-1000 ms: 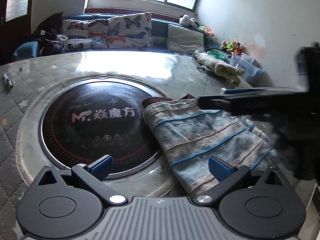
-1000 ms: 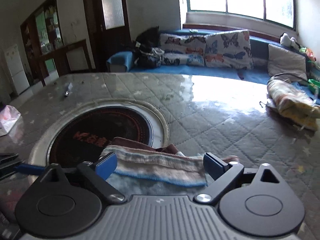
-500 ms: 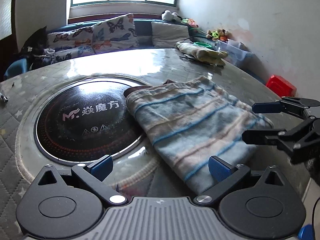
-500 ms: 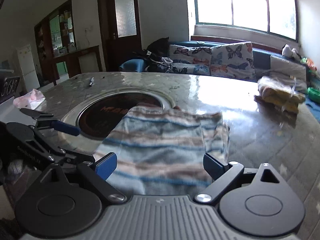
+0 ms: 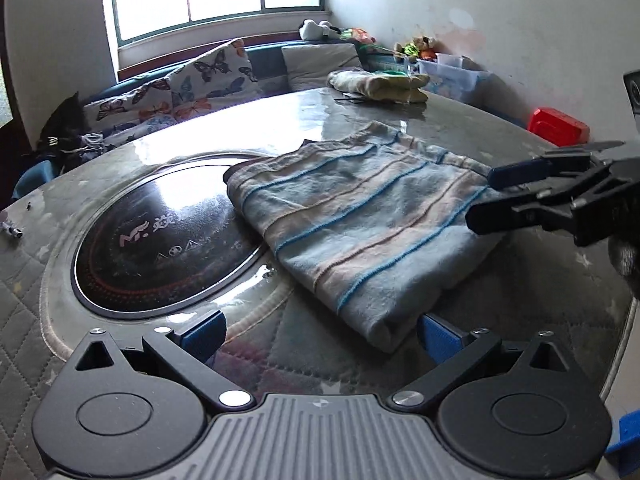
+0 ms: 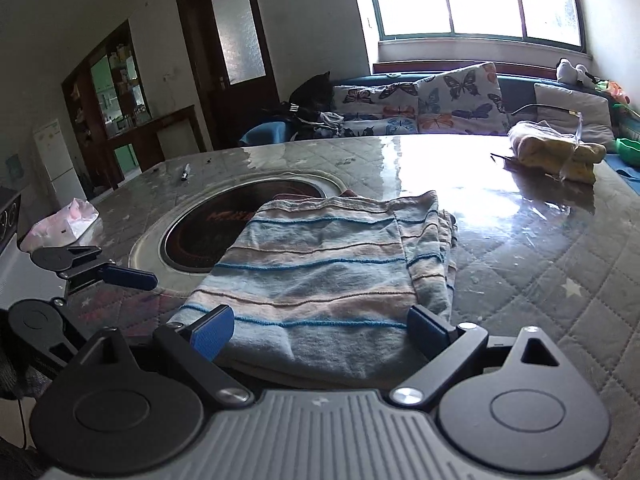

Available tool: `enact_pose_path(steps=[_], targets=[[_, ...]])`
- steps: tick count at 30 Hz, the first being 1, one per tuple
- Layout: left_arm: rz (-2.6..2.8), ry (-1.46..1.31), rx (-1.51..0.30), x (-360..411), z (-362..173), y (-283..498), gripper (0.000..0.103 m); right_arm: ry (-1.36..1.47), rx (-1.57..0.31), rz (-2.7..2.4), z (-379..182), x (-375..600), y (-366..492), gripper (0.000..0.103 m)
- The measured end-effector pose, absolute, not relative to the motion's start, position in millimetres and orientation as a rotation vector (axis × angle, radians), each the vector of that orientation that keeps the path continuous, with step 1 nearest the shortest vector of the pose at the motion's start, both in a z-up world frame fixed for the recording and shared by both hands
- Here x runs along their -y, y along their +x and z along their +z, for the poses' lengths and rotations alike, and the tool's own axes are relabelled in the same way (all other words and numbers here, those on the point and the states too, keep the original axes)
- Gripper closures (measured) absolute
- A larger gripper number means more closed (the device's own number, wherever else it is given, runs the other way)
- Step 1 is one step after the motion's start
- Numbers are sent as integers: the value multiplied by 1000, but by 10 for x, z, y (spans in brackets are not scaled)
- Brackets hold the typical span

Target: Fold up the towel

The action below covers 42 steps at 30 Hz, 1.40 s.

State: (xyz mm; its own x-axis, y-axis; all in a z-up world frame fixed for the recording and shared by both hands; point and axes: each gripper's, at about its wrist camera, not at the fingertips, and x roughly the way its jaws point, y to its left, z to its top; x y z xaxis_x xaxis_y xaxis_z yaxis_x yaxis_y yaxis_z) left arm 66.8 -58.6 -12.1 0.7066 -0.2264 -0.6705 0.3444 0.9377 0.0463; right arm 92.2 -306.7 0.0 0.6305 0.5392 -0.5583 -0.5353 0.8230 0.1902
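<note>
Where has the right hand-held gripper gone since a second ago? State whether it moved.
Yes. The right hand-held gripper has drawn back from over the towel to its right edge, farther from the black cooktop disc.

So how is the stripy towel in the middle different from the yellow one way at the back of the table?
The striped towel is pale blue with blue and brown stripes; the yellow towel is yellow and cream. The striped towel lies flat, folded, partly over the black round cooktop; the yellow towel sits in a lumpy bundle by the far edge. The striped towel lies right before both open grippers; the yellow one is far from them. Both rest on the same table.
</note>
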Motion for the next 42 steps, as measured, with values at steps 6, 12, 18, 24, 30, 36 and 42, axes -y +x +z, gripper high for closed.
enact_pose_path(steps=[6,12,18,24,30,36,42], targets=[[-237,229,-695,587,-155,641,0,5,-645,616,-16,3033,924,8],[-203,227,-699,578,-175,627,0,-5,-622,628,0,2979,884,8],[-145,147,-739,442,-207,658,0,-26,-662,603,-113,2977,876,8],[-158,71,-776,295,-210,672,0,-16,-669,593,-166,3066,827,8],[-225,84,-720,195,-4,616,0,21,-632,613,40,3092,863,8],[-229,83,-661,219,129,695,0,31,-621,635,138,3001,1158,9],[-216,102,-679,315,9,888,0,53,-701,605,-82,2976,1389,10]])
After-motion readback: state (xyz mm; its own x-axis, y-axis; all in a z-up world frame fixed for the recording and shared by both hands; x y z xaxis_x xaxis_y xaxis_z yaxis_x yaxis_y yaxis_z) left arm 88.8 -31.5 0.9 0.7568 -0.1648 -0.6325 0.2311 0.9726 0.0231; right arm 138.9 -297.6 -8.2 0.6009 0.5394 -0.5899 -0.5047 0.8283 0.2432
